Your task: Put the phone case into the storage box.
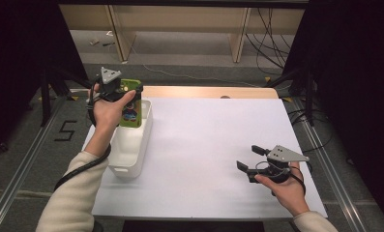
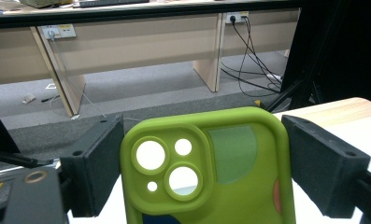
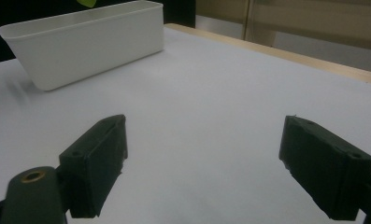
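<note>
Grip comes first: my left gripper [image 1: 126, 94] has its 2 jaws clamped on the side edges of the green phone case [image 2: 206, 168], held upright above the far end of the white bin [image 1: 143, 145]. Soft, slick sides like these could squirm loose and drop outside the bin if I tilt or ease off too early. Farther across the white table [image 1: 214, 140], my right gripper [image 1: 250, 157] rests with jaws wide apart, holding nothing.
</note>
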{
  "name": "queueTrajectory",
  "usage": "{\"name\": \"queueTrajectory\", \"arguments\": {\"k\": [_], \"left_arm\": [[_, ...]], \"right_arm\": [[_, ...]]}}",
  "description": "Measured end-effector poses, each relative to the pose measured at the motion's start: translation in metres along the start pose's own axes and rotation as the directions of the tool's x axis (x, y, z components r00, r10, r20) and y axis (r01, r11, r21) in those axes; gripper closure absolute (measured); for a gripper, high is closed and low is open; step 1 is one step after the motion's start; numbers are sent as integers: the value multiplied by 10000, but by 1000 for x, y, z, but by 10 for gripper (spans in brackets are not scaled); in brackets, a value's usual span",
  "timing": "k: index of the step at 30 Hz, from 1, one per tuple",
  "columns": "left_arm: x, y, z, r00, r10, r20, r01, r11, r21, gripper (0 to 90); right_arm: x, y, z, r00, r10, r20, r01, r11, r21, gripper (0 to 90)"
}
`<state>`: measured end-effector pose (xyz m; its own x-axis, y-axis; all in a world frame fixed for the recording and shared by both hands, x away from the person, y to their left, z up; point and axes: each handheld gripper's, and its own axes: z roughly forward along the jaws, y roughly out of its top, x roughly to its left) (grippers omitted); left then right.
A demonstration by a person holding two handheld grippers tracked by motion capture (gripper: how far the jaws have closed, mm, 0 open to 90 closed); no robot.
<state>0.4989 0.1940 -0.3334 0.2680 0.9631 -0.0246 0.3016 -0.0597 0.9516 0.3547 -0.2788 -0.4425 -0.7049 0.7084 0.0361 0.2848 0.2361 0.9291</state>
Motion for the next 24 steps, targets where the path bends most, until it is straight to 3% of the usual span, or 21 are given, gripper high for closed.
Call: {"name": "queueTrajectory", "arguments": {"k": [24], "left_arm": [[-2, -4, 12, 9999, 112, -63, -111, 9998, 142, 161]], "right_arm": [[0, 0, 0, 10000, -8, 1, 8, 10000, -8, 164]]}}
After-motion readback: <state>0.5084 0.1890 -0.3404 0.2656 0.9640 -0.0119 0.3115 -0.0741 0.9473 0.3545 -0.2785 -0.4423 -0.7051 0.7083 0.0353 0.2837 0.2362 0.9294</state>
